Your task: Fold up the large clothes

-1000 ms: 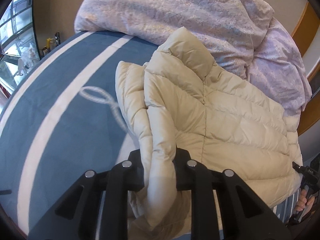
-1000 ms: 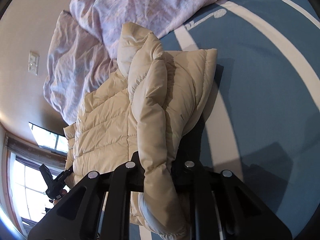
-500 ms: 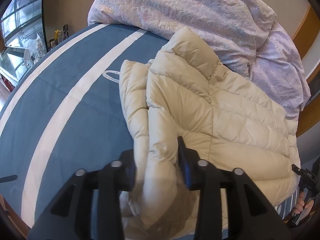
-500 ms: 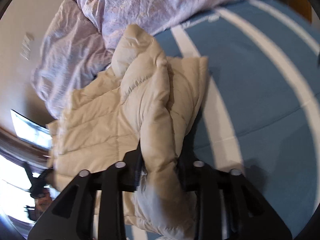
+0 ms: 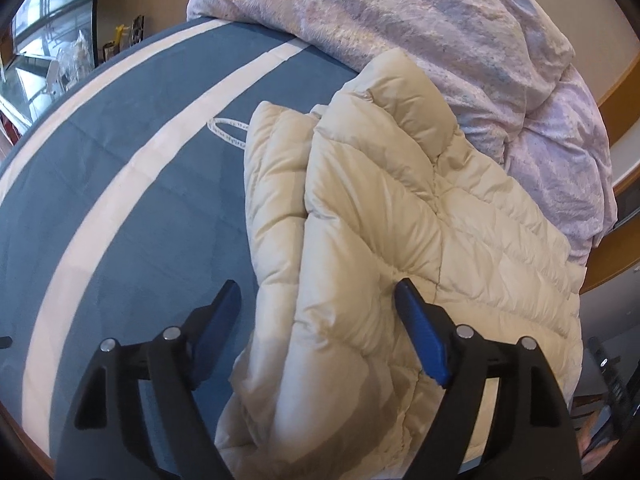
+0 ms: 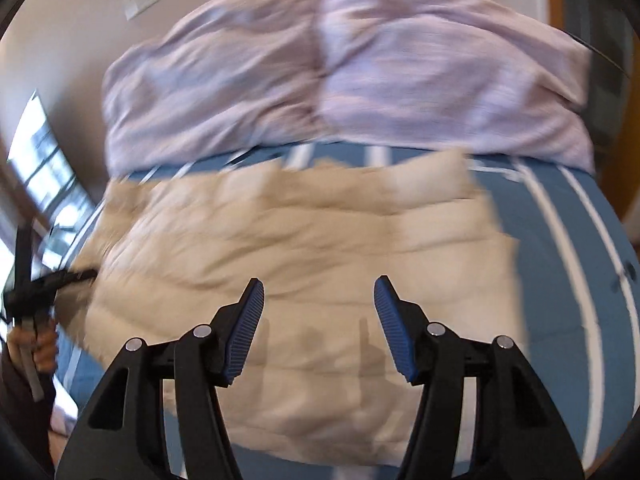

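A cream quilted puffer jacket (image 5: 400, 240) lies folded on a blue bed cover with white stripes (image 5: 120, 200). My left gripper (image 5: 318, 308) is open, its jaws spread wide on either side of the jacket's near folded edge. In the blurred right wrist view the jacket (image 6: 304, 248) lies flat on the bed. My right gripper (image 6: 318, 312) is open and empty just above the jacket's near half. The left gripper also shows at that view's left edge (image 6: 36, 284), held by a hand.
A crumpled lilac duvet (image 5: 440, 40) is heaped along the far side of the bed, touching the jacket's collar; it also shows in the right wrist view (image 6: 340, 80). A window with clutter on its sill (image 5: 44, 40) is at the far left. A wooden frame (image 5: 616, 92) runs at the right.
Both grippers were shut on the jacket's folded edge and have opened, letting it go. The right gripper has swung round fast, so its view is blurred, and now faces the jacket side-on.
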`<state>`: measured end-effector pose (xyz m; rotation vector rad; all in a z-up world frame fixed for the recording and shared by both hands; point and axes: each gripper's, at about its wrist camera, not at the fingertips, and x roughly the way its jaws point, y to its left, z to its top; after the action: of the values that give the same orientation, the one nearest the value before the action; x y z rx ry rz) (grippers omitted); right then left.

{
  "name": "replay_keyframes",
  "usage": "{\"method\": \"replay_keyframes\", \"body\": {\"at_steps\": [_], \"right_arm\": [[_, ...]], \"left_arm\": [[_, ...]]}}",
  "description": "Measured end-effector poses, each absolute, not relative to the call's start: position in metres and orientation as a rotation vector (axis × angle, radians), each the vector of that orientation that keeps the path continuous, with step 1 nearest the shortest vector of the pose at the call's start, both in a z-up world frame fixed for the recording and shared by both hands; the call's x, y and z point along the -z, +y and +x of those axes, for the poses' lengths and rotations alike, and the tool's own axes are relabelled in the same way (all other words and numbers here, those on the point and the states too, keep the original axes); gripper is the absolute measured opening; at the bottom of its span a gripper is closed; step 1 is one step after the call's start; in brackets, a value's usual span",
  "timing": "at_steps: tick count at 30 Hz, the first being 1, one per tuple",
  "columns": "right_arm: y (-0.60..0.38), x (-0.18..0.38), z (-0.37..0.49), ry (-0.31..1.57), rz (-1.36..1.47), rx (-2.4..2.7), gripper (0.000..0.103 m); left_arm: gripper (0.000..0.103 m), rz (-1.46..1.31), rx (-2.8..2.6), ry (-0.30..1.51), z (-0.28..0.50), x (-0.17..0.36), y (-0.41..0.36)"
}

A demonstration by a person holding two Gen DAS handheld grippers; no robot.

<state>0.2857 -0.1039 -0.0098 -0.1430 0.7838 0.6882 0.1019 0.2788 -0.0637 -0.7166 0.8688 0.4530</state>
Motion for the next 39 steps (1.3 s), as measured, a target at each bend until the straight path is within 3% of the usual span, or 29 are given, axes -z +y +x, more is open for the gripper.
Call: {"method": "replay_keyframes", "body": {"at_steps": [5, 18, 31, 39], "right_arm": [[-0.065, 0.030, 0.271, 0.777, -0.243, -0.717, 0.051], [-0.059, 0.060, 0.281, 0.832, -0.233, -0.694, 0.052], [-0.047, 0.079, 0.281, 0.859, -0.281, -0.641, 0.052], [-0.045, 0.080, 0.282, 0.860, -0.278, -0.637, 0.052]], "left_arm": [[0.079, -0.758, -0.450, 0.857, 0.102, 0.067, 0.283], [0.067, -0.798, -0.429, 0.843, 0.105, 0.068, 0.284], [0.028, -0.787, -0.373, 0.797, 0.108, 0.050, 0.274], [0.021, -0.805, -0.322, 0.721, 0.108, 0.019, 0.267]]}}
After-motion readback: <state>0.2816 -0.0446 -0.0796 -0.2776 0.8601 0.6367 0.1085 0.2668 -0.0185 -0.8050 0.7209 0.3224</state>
